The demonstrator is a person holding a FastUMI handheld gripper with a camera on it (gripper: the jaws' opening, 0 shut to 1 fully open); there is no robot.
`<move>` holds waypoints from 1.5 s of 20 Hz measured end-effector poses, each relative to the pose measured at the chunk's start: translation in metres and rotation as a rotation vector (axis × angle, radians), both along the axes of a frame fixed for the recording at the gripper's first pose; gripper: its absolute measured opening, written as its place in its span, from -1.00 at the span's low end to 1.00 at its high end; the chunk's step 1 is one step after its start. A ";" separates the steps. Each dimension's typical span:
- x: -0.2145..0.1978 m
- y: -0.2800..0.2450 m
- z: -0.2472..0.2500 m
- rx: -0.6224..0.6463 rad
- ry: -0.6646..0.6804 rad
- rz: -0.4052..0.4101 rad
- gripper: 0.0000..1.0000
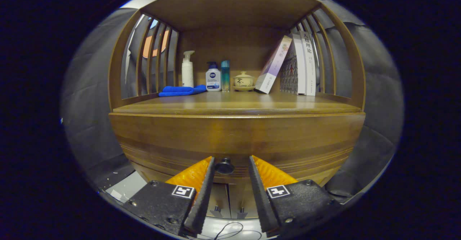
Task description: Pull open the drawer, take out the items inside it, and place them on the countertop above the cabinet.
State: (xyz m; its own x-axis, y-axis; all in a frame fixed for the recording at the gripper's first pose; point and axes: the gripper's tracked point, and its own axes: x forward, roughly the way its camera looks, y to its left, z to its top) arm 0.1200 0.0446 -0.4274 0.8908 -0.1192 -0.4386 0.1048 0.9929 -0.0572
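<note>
Your gripper (230, 162) sits low in front of the brown wooden cabinet (236, 139), with its jaws spread wide and holding nothing. The small dark round knob (224, 166) of the cabinet's wooden drawer (306, 157) lies between the two fingers, nearer your left one, and neither finger presses on it. The drawer front is flush with the cabinet, so the drawer is closed and its contents are hidden.

Above the drawer, the polished wooden tabletop (234, 105) runs back under a slatted wooden hutch. Along its back wall you have, from left to right, a folded blue cloth (180, 90), a white pump bottle (187, 69) standing just behind it, a shorter white-and-blue pump bottle (213, 76), a slim teal bottle (225, 75) touching or just beside that one, and a cream lidded ceramic cup on a saucer (243, 80). To the right, one pale book (273, 65) leans against a row of upright books (304, 65).

A thin dark cable (230, 231) loops on the floor under the fingers.
</note>
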 end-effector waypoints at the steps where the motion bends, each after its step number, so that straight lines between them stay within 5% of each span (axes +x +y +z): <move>1: 0.001 0.001 -0.003 0.002 0.005 -0.004 0.10; 4: 0.003 0.004 -0.009 0.012 0.012 -0.032 -0.18; 12: 0.005 0.006 -0.010 0.035 0.003 -0.055 -0.54; 30: -0.053 0.013 -0.002 0.022 0.039 -0.030 -0.60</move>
State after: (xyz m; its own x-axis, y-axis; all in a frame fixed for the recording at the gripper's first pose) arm 0.0667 0.0580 -0.4296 0.8690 -0.1353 -0.4759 0.1323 0.9904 -0.0400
